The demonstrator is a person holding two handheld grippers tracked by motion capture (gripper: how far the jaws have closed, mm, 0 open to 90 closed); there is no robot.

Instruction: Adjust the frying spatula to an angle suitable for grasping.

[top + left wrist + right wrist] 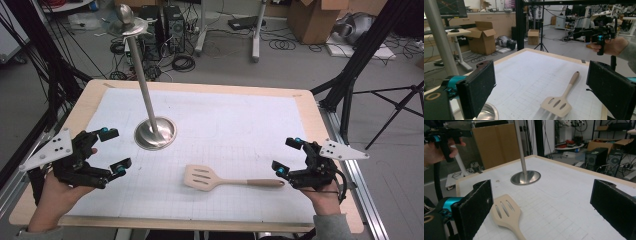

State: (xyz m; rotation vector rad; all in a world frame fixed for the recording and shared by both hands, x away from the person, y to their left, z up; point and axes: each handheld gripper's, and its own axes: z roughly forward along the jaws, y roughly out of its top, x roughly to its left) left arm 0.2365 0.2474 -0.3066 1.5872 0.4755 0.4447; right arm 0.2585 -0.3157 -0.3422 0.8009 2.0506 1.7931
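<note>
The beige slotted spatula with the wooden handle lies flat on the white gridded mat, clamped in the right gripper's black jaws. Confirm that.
Not clamped. The beige slotted spatula does lie flat on the white gridded mat, but the right gripper hovers open beside its handle end, jaws apart and empty, as the high view shows.

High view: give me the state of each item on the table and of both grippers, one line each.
slotted spatula: lying flat on the white mat, handle toward the right gripper, untouched.
metal stand: upright on its round base, pole vertical, nothing hung on its top.
left gripper: jaws open, empty, held above the mat left of the stand.
right gripper: jaws open, empty, just past the spatula handle's end.
</note>
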